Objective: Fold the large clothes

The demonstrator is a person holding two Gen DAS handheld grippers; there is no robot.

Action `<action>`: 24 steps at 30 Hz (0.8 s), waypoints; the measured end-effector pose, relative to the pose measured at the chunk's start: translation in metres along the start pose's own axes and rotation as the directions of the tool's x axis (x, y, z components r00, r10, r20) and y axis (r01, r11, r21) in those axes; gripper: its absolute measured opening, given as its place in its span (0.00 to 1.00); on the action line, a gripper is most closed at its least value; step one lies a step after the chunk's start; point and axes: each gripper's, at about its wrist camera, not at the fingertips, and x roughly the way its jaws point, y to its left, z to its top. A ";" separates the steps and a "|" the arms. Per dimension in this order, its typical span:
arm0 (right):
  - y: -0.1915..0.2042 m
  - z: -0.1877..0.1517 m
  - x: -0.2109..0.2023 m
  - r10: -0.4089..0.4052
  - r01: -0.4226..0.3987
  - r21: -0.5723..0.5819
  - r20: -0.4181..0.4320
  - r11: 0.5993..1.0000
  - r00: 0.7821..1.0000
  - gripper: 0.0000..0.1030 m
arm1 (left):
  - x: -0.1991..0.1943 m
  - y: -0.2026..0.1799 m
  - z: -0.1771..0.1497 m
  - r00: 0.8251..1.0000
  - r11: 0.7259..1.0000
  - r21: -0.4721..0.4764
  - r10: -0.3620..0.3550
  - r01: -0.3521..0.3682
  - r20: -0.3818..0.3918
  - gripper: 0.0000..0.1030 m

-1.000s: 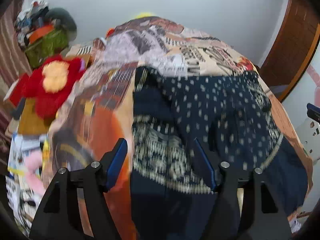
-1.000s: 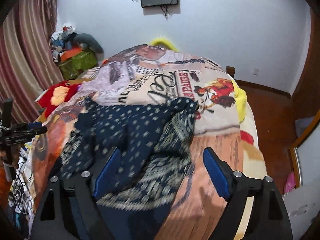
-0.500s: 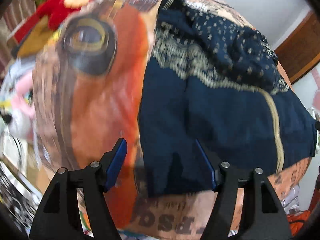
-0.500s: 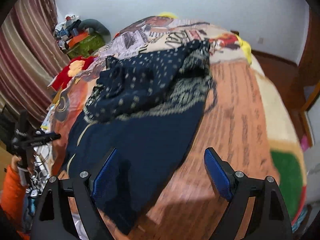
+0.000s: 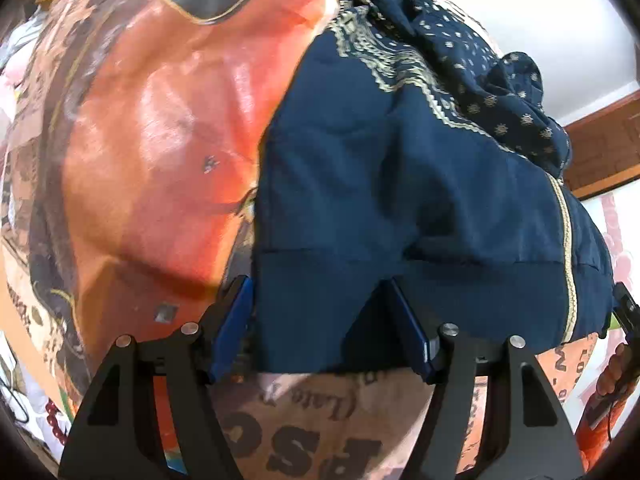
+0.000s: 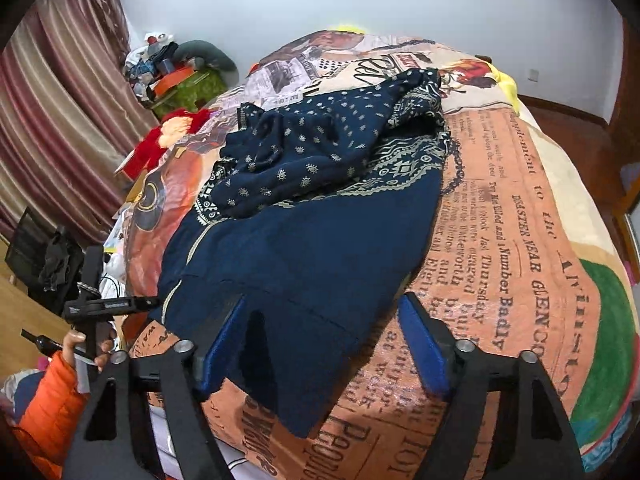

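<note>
Left wrist view: the left gripper (image 5: pixel 320 328) has dropped from a high look across the bed (image 5: pixel 160 128) to a steep, close look at the near hem of the navy garment (image 5: pixel 400 200). A second ago the patterned far half filled the frame; now the plain near hem does, running from 9 to 3 o'clock just above the fingers. The jaws stand spread, barely narrower than before, straddling the hem's left corner; the pads do not press on it.

In the right wrist view, the right gripper (image 6: pixel 320 344) has likewise come down and in. Its jaws have just been closing, yet they remain apart, with the garment's (image 6: pixel 304 248) right corner hanging between them over the bed's (image 6: pixel 520 240) edge. No pinch shows. At 8 o'clock a hand (image 6: pixel 86 350) in an orange sleeve (image 6: pixel 48 408) holds the other tool.

The garment lies lengthwise down the bed, plain skirt part toward the person, dotted upper part bunched in a heap at 12 o'clock, not spread flat.

Both tools now bracket the two near corners, so I judge the reach is done and the grasp is the step in hand. Pinching both corners would allow lifting the hem toward the far end, though the crumpled top probably needs smoothing first for a clean fold.
</note>
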 end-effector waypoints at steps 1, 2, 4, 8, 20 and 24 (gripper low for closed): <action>0.000 0.000 0.001 0.000 0.000 0.003 0.000 1.000 1.000 0.64 | 0.001 -0.001 0.001 1.000 1.000 -0.001 -0.007 0.007 0.001 0.58; 0.001 0.000 0.002 0.001 -0.001 0.002 0.000 1.000 1.000 0.60 | 0.002 -0.002 0.003 1.000 1.000 -0.006 -0.013 0.013 -0.001 0.55; 0.005 0.000 0.006 0.000 -0.001 -0.015 -0.001 1.000 1.000 0.53 | 0.005 -0.003 0.008 1.000 1.000 -0.008 -0.028 0.028 -0.002 0.42; 0.009 0.001 0.011 0.011 -0.011 -0.027 0.004 1.000 1.000 0.25 | 0.005 -0.014 0.018 1.000 1.000 0.013 -0.028 0.028 -0.001 0.10; 0.005 0.047 -0.004 0.092 -0.091 -0.016 0.127 0.996 0.988 0.09 | -0.096 -0.090 0.073 0.955 0.975 0.219 -0.111 0.050 0.277 0.09; -0.005 0.081 -0.008 0.090 -0.090 -0.012 0.175 0.996 0.980 0.09 | -0.119 -0.119 0.105 0.929 0.965 0.259 -0.124 0.031 0.350 0.08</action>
